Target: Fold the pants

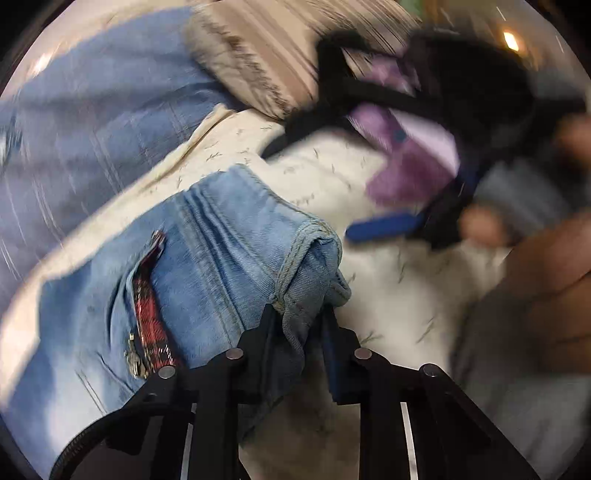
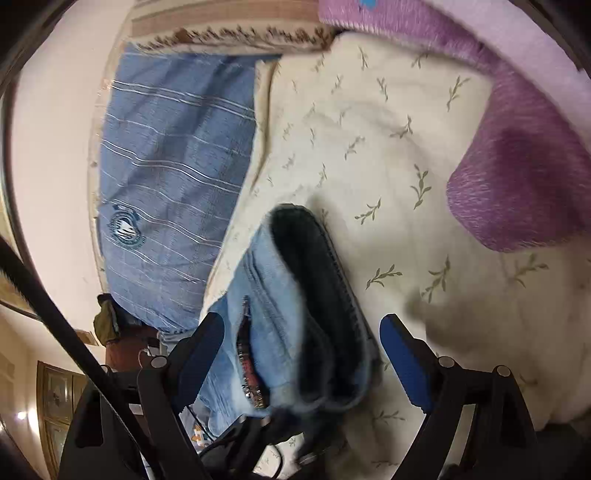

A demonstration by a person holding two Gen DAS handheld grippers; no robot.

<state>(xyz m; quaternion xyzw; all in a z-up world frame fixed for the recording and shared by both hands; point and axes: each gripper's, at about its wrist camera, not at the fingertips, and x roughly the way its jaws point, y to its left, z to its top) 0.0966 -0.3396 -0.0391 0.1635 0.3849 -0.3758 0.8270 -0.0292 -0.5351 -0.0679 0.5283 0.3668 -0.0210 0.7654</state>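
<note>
Tongs on the left [image 1: 299, 321] clenched on a seamed edge of the pants [image 1: 221, 266], fabric pinched between the black fingers and bunched just ahead of them. Right tongs [image 2: 301, 341] released, blue-padded fingers [image 2: 404, 354] spread either side of the pants' folded end, whether touching it cannot be told. Left wrist view motion-blurred.

Pants lie on a bed under a cream bedspread [image 2: 369, 147] printed with small olive sprigs, near its middle. Blue white-striped garment [image 2: 170, 177] with a round crest sits toward the bed's edge; purple fuzzy blanket [image 2: 517, 177] at the opposite side. Beige striped, fringed cloth [image 2: 229, 26] beyond.

Denim light-washed, thick stitched hem, red plaid lining showing at a zipper [image 1: 147, 314].
</note>
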